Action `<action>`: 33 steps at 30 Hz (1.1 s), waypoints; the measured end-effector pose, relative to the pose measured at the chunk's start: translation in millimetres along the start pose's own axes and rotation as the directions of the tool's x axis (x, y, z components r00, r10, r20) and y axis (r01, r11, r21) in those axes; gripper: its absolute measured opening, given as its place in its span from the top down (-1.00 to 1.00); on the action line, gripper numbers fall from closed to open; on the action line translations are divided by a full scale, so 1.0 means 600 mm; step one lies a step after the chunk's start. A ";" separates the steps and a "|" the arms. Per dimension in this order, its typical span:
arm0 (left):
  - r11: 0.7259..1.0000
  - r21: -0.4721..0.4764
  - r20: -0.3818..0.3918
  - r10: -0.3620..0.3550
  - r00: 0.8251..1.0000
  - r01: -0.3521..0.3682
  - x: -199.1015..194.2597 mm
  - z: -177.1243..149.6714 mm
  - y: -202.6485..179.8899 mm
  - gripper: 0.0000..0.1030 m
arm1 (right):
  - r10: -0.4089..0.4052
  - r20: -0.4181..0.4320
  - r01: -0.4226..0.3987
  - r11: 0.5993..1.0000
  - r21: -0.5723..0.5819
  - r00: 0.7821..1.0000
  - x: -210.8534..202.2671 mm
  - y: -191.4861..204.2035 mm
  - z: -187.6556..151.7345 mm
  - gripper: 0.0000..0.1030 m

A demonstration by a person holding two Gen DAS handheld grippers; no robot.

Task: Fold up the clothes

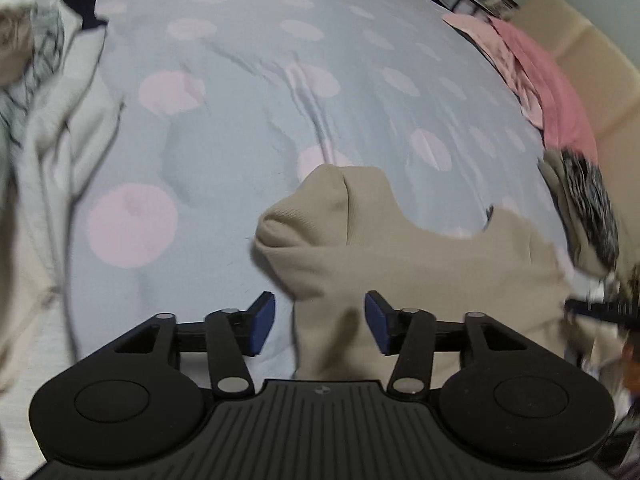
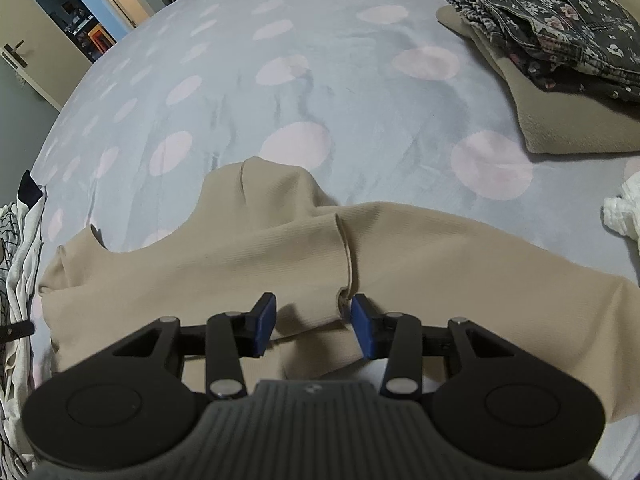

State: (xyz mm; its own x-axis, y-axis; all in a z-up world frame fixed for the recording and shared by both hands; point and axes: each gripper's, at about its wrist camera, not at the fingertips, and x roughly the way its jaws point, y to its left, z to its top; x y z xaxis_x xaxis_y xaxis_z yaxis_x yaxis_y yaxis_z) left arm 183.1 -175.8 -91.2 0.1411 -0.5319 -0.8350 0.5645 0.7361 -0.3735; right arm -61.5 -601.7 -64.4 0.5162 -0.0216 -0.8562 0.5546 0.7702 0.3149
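A beige ribbed garment (image 1: 400,248) lies rumpled on a pale blue bedcover with pink dots (image 1: 240,100). My left gripper (image 1: 320,322) hovers over the garment's left edge with its blue pads apart. One pad is over bare bedcover, the other over cloth, and neither presses on anything. In the right wrist view the same garment (image 2: 240,256) spreads across the front, with a sleeve cuff (image 2: 346,264) folded over it. My right gripper (image 2: 314,325) stands open just above the cloth, its right pad close beside the cuff's end.
A folded stack sits at the far right: a dark floral garment (image 2: 560,20) on a folded beige one (image 2: 568,128). A white knit piece (image 2: 624,212) lies at the right edge. Loose white clothes (image 1: 60,140) pile up on the left, pink ones (image 1: 552,92) at the far right.
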 end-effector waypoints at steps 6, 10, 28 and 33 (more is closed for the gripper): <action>0.988 -0.145 0.027 -0.046 0.999 0.049 0.039 0.003 0.026 0.81 | 0.006 0.027 -0.006 1.000 -0.013 1.000 0.004 0.003 0.001 0.47; 0.998 -0.055 0.075 -0.012 0.997 0.016 0.015 0.003 0.016 0.85 | 0.044 0.038 -0.043 0.999 -0.018 0.998 -0.011 0.012 0.004 0.81; 0.986 0.089 0.058 0.135 0.989 -0.139 -0.027 -0.018 0.007 0.49 | -0.023 0.000 0.023 0.999 -0.033 1.000 0.008 0.009 -0.015 0.63; 0.977 0.101 0.071 0.183 0.981 -0.190 -0.067 -0.042 0.000 0.44 | -0.037 0.059 0.035 0.999 0.039 0.998 -0.049 -0.029 0.002 0.33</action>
State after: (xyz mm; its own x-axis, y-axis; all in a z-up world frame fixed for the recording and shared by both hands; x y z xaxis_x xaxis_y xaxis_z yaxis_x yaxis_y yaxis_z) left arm 157.2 -143.6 -67.6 0.2993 -0.4163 -0.8585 0.6068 0.7774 -0.1654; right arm -85.8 -615.4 -44.2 0.5328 -0.0876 -0.8417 0.5975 0.7433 0.3008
